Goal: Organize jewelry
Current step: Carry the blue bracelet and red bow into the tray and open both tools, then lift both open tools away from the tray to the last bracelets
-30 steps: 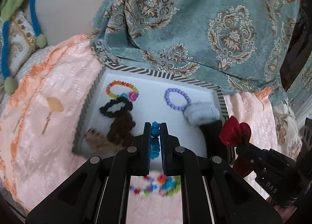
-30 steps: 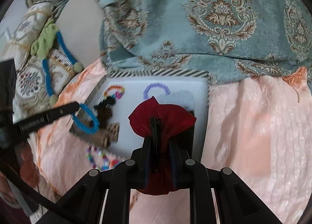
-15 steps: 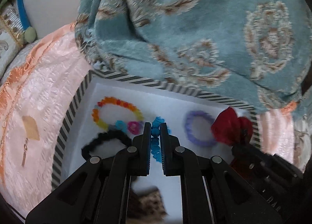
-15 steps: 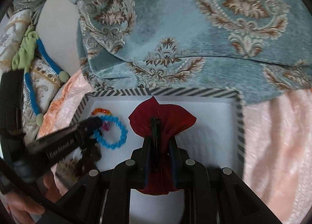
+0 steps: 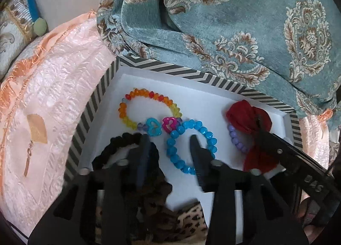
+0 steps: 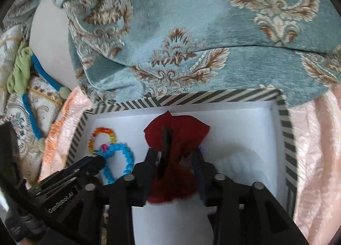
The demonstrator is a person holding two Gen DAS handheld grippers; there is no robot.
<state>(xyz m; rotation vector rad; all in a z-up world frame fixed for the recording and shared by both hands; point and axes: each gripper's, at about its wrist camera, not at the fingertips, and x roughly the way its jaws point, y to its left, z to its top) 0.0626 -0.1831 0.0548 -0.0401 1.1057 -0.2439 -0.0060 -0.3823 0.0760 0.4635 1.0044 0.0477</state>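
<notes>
My left gripper (image 5: 169, 141) hangs over the striped-rim box (image 5: 162, 69) with its jaws spread wide and nothing between them. The blue bead bracelet (image 5: 191, 145) lies flat on the white floor beneath, and my right-hand finger (image 5: 197, 153) sits over the inside of its loop. At 11 o'clock from it the rainbow bracelet (image 5: 149, 108) rests with its heart charms touching the blue beads. My left-hand finger overlaps the black scrunchie (image 5: 119, 144) at 9 o'clock, and a leopard-print scrunchie (image 5: 187, 221) sits at 6 o'clock, so that side is crowded.

My right gripper (image 6: 173, 155) has its jaws parted around the red bow (image 6: 177, 136); the bow sits between them on the box floor, but I cannot tell whether either finger still touches it. In the left view the bow covers part of the purple bracelet (image 5: 236, 140).

Open white floor remains toward 3 o'clock of the bow, up to the right wall (image 6: 286, 138). The teal patterned blanket (image 6: 191, 31) overhangs the far rim at 12 o'clock. Peach bedcover (image 5: 42, 117) surrounds the box.
</notes>
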